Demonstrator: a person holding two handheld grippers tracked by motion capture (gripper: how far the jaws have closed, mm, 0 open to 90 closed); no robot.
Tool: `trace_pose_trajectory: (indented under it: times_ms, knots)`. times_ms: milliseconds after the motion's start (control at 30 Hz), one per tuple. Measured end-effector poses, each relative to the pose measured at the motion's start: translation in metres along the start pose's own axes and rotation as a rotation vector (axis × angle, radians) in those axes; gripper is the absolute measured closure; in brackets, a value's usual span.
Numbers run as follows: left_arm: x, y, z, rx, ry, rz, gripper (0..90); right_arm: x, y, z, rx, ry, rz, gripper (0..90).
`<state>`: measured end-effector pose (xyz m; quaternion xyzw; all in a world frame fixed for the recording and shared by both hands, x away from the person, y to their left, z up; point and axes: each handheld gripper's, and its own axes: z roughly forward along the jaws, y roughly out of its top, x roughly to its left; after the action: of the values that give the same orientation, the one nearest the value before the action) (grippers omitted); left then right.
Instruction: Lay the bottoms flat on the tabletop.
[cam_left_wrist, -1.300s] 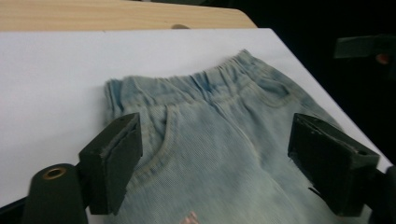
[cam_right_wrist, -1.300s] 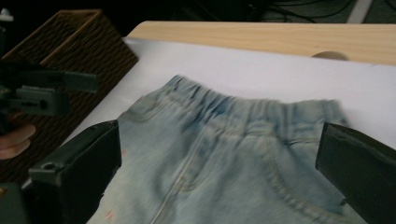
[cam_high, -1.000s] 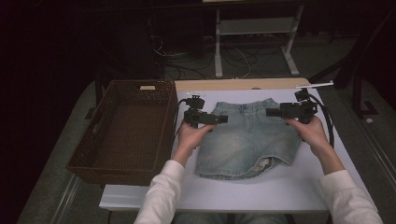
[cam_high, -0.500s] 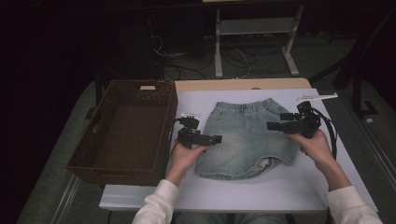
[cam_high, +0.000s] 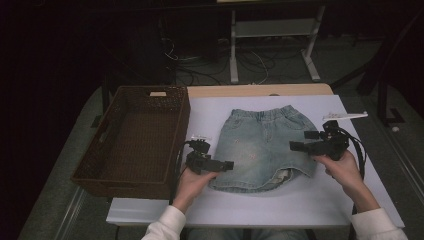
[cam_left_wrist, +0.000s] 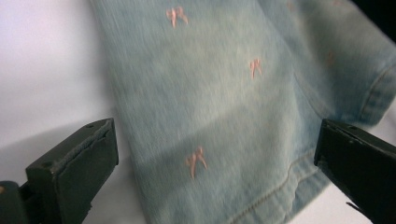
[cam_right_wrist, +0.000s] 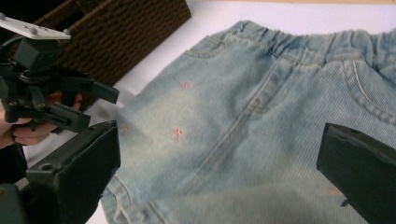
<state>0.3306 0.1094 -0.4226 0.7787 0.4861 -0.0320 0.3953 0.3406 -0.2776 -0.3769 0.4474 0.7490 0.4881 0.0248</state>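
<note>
The person's forearms enter from the bottom of the high view, each hand holding a gripper level and pointed inward toward the other. The left gripper (cam_high: 227, 165) has its jaws spread wide apart, and the right gripper (cam_high: 295, 146) likewise gapes, gripping nothing.

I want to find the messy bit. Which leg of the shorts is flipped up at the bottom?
The leg by the right gripper: the denim shorts' hem there folds up, showing pale lining. The other lies flat.

No lettering, brand, number or sign can be read anywhere. The denim shorts (cam_high: 265, 145) carry only small pink embroidered motifs, and the pale tag on the basket's (cam_high: 131, 150) far wall looks blank.
</note>
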Motion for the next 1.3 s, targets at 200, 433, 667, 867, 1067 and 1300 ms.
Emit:
trace_pose_trajectory:
  times_ms: [200, 433, 667, 867, 1067, 1300]
  knots:
    - [0.0, -0.014, -0.001, 0.019, 0.004, -0.018, 0.0, 0.004, -0.014, -0.006, 0.016, -0.027, 0.008, 0.0]
    - [0.002, -0.029, -0.005, 0.045, -0.028, -0.046, 4.1, 0.006, -0.029, -0.01, 0.032, -0.054, 0.032, 2.7]
    - [0.002, -0.036, -0.01, 0.046, -0.015, -0.071, 15.7, -0.002, -0.041, -0.022, 0.01, -0.069, 0.094, 6.9]
    - [0.006, -0.045, -0.018, 0.041, -0.015, -0.098, 29.3, -0.004, -0.051, -0.031, -0.008, -0.07, 0.121, 8.0]
    - [0.006, -0.051, -0.019, 0.03, 0.016, -0.099, 57.1, -0.009, -0.059, -0.036, -0.011, -0.083, 0.149, 9.5]
    - [0.008, -0.053, -0.015, 0.04, -0.008, -0.064, 79.0, -0.016, -0.071, -0.044, -0.012, -0.115, 0.195, 14.4]
